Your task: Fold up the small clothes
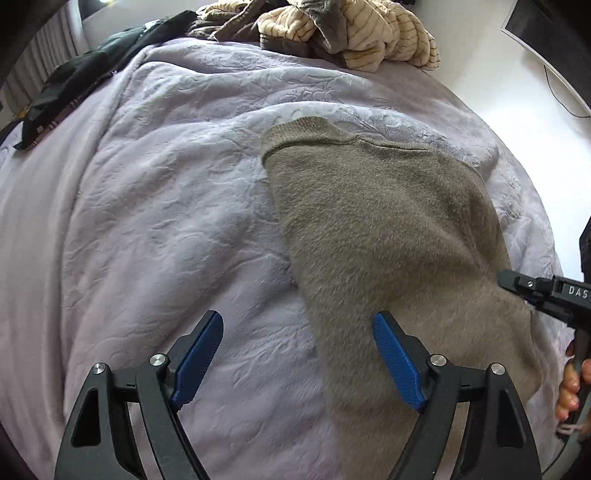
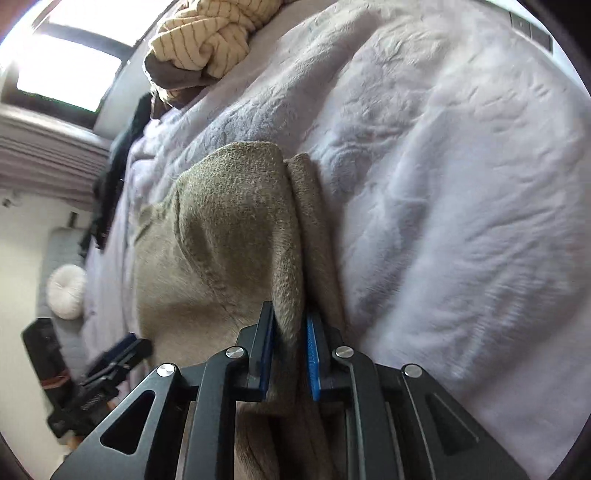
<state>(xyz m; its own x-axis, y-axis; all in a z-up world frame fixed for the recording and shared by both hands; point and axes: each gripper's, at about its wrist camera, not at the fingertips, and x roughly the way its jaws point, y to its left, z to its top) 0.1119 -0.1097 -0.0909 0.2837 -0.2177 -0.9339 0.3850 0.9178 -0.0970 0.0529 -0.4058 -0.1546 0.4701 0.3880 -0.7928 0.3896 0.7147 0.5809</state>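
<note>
A fuzzy taupe sweater [image 1: 384, 236] lies on a lilac bedspread [image 1: 155, 206], partly folded lengthwise. My left gripper [image 1: 297, 325] is open and empty, hovering over the sweater's near left edge, one blue pad over the sweater and one over the bedspread. My right gripper [image 2: 290, 325] is shut on a raised fold of the sweater [image 2: 236, 229] at its right edge and lifts it. The right gripper also shows at the right edge of the left wrist view [image 1: 517, 284], and the left gripper shows blurred at the lower left of the right wrist view [image 2: 125, 350].
A heap of cream striped and brown clothes [image 1: 354, 33] lies at the far end of the bed. Dark clothes [image 1: 85, 81] lie along the far left side. A window [image 2: 62, 62] and a grey sofa with a white round cushion [image 2: 68, 291] stand beyond the bed.
</note>
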